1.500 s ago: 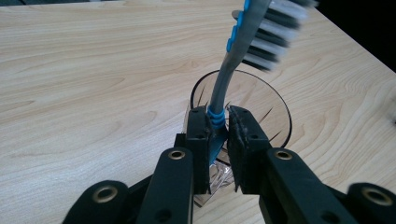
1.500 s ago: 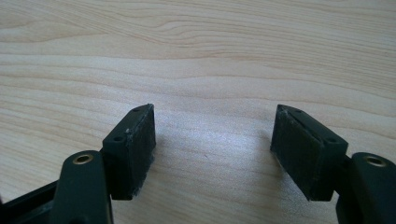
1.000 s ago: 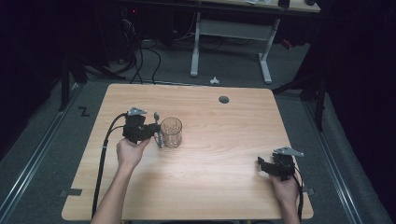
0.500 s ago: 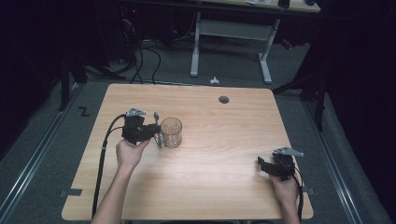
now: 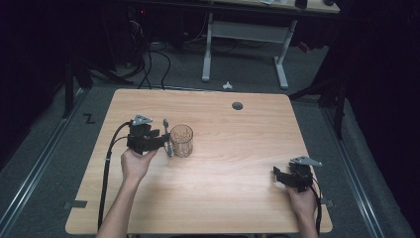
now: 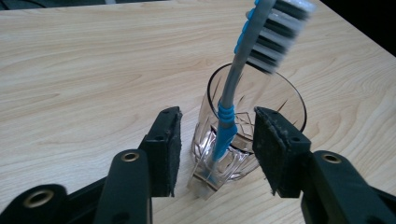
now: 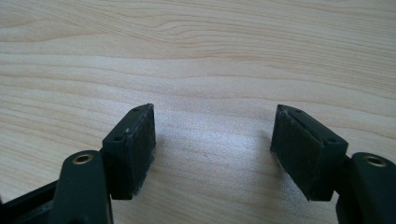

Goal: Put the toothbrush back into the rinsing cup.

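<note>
Toothbrush stands in the glass
The left gripper has just been opening, pads clear of the toothbrush in the glass; the right gripper gapes wide, empty.

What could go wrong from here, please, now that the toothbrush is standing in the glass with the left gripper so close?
1. The left gripper, whose jaws have just been opening, brackets the glass; pulling back crookedly could catch and tip it.
2. The toothbrush leans steeply with its heavy head above the rim, so a nudge might topple the glass or flip the brush onto the table.
</note>
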The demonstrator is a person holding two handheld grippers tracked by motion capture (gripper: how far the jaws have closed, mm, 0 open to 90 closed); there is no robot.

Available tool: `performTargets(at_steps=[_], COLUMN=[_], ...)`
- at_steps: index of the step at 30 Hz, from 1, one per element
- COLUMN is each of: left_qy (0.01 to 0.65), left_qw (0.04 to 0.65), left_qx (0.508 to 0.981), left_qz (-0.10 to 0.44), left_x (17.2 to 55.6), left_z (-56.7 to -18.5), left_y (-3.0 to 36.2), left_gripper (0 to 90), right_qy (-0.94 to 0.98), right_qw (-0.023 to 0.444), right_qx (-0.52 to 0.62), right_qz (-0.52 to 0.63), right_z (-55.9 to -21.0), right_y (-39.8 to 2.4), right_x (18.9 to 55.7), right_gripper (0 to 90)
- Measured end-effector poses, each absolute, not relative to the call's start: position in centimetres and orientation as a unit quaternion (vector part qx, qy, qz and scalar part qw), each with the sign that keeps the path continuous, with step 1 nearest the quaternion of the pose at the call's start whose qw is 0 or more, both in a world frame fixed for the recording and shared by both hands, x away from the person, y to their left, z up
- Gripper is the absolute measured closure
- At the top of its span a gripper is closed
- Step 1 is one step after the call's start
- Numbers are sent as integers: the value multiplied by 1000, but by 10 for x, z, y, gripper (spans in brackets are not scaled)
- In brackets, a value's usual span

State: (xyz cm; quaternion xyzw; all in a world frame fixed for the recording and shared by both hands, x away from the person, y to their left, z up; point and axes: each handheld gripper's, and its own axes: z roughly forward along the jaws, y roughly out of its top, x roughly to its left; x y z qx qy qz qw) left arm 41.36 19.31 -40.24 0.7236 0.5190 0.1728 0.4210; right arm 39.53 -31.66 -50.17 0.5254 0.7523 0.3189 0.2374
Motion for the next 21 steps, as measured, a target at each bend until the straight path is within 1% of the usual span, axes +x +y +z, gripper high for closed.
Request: performTargets(at_steps=[8,21], left_qy=[516,522], left_qw=[423,429], left_qx=[719,707], left_qz=[193,208], left_x=[406,394], left_z=[-395,-392], left_y=[196,207], left_gripper=[472,456], right_qy=[752,752], right_qw=[237,238], right_qx=[525,526], right_qz=[319,319], right_z=[-502,-502], right_y=[-317,-317], right_x=[395,395], right_gripper=[309,309])
